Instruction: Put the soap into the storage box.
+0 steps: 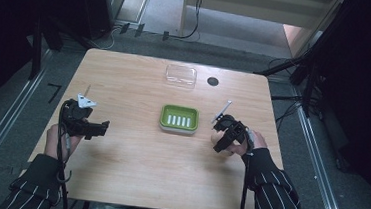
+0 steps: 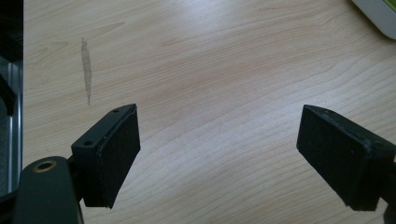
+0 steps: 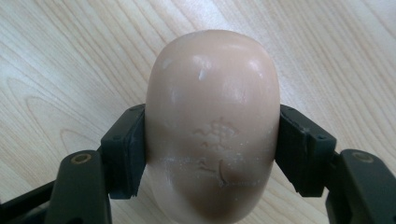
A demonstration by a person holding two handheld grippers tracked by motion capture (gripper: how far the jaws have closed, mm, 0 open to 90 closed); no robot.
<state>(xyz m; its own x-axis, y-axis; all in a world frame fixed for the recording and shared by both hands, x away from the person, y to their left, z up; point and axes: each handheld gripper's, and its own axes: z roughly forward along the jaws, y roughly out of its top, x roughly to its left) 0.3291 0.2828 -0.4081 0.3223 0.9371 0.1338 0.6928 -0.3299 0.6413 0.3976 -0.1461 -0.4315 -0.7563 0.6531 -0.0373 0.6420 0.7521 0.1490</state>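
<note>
A pale peach bar of soap [image 3: 212, 126] with a stamped mark fills the right gripper view, and my right gripper [image 3: 210, 149] is shut on it, one black pad against each side. In the high view that right gripper [image 1: 219, 140] holds the soap [image 1: 215, 137] over the table, just right of a green soap dish [image 1: 179, 118] with a white slotted insert. My left gripper [image 2: 217, 158] is open with only bare wood between its pads. It rests at the table's left side as the left gripper [image 1: 100, 127], pointing toward the dish, whose corner [image 2: 376, 14] shows at the upper right.
A clear plastic lid [image 1: 181, 75] lies at the far middle of the wooden table [image 1: 134, 155], with a black round hole [image 1: 213, 81] beside it. Cables and metal rails run along the floor around the table.
</note>
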